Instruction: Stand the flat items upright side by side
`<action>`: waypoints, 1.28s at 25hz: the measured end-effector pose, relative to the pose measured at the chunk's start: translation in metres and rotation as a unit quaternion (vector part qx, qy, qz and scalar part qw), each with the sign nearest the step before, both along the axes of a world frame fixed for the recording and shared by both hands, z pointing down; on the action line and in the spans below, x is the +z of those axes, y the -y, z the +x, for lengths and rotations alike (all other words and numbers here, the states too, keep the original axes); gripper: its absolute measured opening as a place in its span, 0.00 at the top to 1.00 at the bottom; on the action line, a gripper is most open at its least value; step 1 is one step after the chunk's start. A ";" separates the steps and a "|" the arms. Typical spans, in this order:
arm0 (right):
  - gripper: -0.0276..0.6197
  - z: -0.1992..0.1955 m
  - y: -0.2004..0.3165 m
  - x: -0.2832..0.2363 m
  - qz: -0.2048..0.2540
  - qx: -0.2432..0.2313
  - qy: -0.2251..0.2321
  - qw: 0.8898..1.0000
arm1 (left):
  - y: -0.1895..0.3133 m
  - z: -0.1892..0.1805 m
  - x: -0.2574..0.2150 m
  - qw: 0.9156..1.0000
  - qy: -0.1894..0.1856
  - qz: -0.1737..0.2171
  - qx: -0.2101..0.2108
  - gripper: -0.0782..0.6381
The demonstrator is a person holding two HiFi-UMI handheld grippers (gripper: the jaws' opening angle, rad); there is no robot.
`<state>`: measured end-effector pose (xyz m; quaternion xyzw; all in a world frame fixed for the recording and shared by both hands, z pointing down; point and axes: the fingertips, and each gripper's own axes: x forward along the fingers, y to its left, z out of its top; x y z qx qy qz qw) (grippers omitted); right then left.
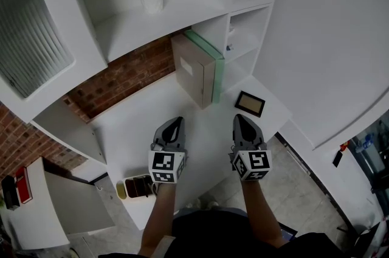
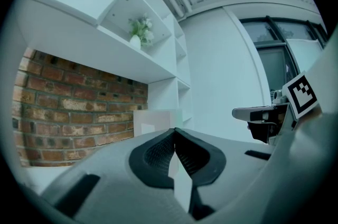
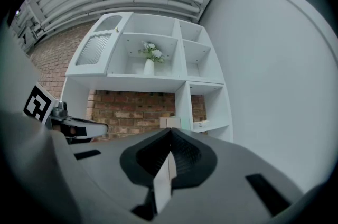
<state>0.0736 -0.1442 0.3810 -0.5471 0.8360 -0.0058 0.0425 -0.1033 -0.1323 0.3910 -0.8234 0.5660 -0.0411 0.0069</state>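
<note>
The left gripper (image 1: 175, 122) and right gripper (image 1: 239, 118) hover over the bench (image 1: 134, 123), fingers shut on nothing. At twelve o'clock a brown box (image 1: 193, 75) and green box (image 1: 214, 62) stand upright, touching; a dark frame (image 1: 250, 104) lies flat at two o'clock.

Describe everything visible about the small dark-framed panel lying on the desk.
The dark-framed panel is a small rectangle, black border around a tan centre. It lies flat on the white desk, near its right edge, just right of the upright green item and apart from it. The shut right gripper sits short of it, not touching. Only the desk touches it.
</note>
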 end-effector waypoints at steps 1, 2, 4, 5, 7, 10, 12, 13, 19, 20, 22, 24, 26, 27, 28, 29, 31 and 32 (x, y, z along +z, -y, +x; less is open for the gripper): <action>0.96 0.000 0.000 0.000 0.000 0.000 0.000 1.000 | 0.000 0.000 0.000 1.000 0.000 0.000 0.000 0.88; 0.96 0.001 0.000 0.001 0.000 0.000 0.001 1.000 | 0.000 0.001 0.001 1.000 0.001 0.000 0.001 0.88; 0.96 0.001 0.001 0.001 -0.001 0.001 0.001 1.000 | 0.001 0.002 0.001 1.000 0.001 0.000 0.002 0.88; 0.96 0.001 0.001 0.001 -0.001 0.002 0.000 1.000 | 0.001 0.002 0.001 1.000 0.000 -0.001 0.002 0.88; 0.96 0.001 0.001 0.002 -0.001 0.004 -0.003 1.000 | 0.001 0.001 0.002 1.000 0.001 -0.003 0.002 0.88; 0.96 0.002 0.000 0.001 -0.002 0.006 -0.005 1.000 | 0.001 0.001 0.003 1.000 0.000 -0.004 0.002 0.88; 0.96 0.003 -0.001 0.001 -0.002 0.006 -0.005 1.000 | 0.001 0.001 0.003 1.000 0.000 -0.005 0.002 0.88; 0.96 0.003 -0.001 0.001 -0.002 0.006 -0.005 1.000 | 0.000 0.001 0.004 1.000 0.001 -0.006 0.002 0.88; 0.96 0.003 -0.003 0.002 -0.002 0.005 -0.006 1.000 | -0.001 0.002 0.004 1.000 0.000 -0.004 0.002 0.88; 0.96 0.003 -0.003 0.002 -0.002 0.004 -0.006 1.000 | -0.002 0.002 0.004 1.000 0.000 -0.005 0.002 0.88; 0.96 0.003 -0.003 0.002 -0.003 0.004 -0.006 1.000 | -0.002 0.002 0.003 1.000 0.000 -0.006 0.001 0.88; 0.96 0.004 -0.004 0.002 -0.004 0.004 -0.005 1.000 | -0.003 0.002 0.004 1.000 0.000 -0.007 0.000 0.88; 0.96 0.004 -0.004 0.003 -0.005 0.004 -0.005 1.000 | -0.004 0.002 0.004 1.000 0.001 -0.009 0.001 0.88; 0.96 0.004 -0.004 0.003 -0.005 0.004 -0.005 1.000 | -0.004 0.002 0.004 1.000 0.001 -0.009 0.001 0.88; 0.96 0.004 -0.004 0.003 -0.005 0.003 -0.005 1.000 | -0.004 0.002 0.004 1.000 0.001 -0.010 0.000 0.88; 0.96 0.004 -0.004 0.003 -0.006 0.003 -0.005 1.000 | -0.004 0.002 0.005 1.000 0.001 -0.011 0.000 0.88; 0.96 0.004 -0.004 0.003 -0.007 0.004 -0.006 1.000 | -0.003 0.001 0.006 1.000 0.000 -0.012 0.000 0.88; 0.96 0.004 -0.004 0.003 -0.007 0.004 -0.006 1.000 | -0.003 0.001 0.007 1.000 0.000 -0.012 0.000 0.88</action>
